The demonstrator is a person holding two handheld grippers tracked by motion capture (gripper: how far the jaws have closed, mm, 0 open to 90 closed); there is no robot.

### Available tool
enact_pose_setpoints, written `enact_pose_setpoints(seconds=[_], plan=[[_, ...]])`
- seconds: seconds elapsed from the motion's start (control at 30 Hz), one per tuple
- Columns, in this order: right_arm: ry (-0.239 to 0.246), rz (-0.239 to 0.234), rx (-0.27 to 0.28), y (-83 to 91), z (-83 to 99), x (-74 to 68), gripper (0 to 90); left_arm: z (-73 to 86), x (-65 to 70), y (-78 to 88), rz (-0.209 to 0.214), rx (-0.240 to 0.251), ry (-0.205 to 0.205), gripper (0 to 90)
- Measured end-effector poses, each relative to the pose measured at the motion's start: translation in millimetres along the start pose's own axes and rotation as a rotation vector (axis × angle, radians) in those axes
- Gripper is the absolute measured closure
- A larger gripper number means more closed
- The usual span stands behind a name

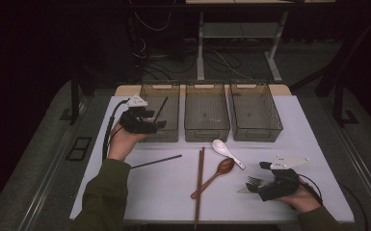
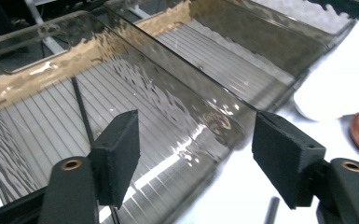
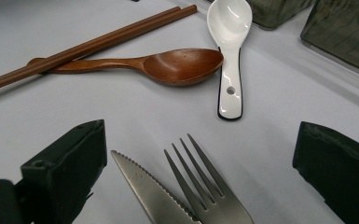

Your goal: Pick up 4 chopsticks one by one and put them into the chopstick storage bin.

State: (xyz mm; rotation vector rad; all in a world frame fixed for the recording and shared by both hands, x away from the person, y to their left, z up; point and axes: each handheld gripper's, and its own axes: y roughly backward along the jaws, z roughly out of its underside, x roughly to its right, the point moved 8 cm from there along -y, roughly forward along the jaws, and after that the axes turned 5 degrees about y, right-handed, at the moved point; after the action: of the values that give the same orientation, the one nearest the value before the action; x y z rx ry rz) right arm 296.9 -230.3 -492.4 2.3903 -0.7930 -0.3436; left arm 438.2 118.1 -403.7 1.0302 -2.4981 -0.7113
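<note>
My left gripper (image 1: pixel 156 124) hovers at the front of the left smoky plastic bin (image 1: pixel 166 136), open, nothing between its pads (image 2: pixel 121 154). A black chopstick (image 2: pixel 81 107) lies inside that bin, leaning on its back wall. A second black chopstick (image 1: pixel 156 161) lies on the white table in front of it. My right gripper (image 1: pixel 261 180) rests near the front right edge, open, its jaws standing wide on either side of a metal fork (image 3: pixel 205 186) and a serrated knife (image 3: pixel 149 191) that lie flat.
A wooden spoon (image 1: pixel 217 173), a white ceramic spoon (image 1: pixel 227 152) and a pair of brown chopsticks (image 1: pixel 200 180) lie mid-table. The middle bin (image 1: pixel 207 134) and the right bin (image 1: pixel 258 134) stand in a row with the left one at the back. The floor beyond is dark, with cables.
</note>
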Motion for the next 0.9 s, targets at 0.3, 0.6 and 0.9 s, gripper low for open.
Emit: enact_pose_setpoints(seconds=[0.3,0.6,0.9], plan=[[0.001,0.001,-0.001,-0.1,0.1,-0.3,2.9,32.1,16.3,12.9,0.017,-0.027,-0.023,25.5],[0.000,0.002,-0.003,-0.3,0.4,0.1,2.9,68.5,24.3,22.8,0.011,-0.044,-0.005,28.4],[0.002,0.007,-0.005,-0.1,0.6,0.1,2.9,96.8,24.1,37.1,0.006,-0.058,0.007,39.0]])
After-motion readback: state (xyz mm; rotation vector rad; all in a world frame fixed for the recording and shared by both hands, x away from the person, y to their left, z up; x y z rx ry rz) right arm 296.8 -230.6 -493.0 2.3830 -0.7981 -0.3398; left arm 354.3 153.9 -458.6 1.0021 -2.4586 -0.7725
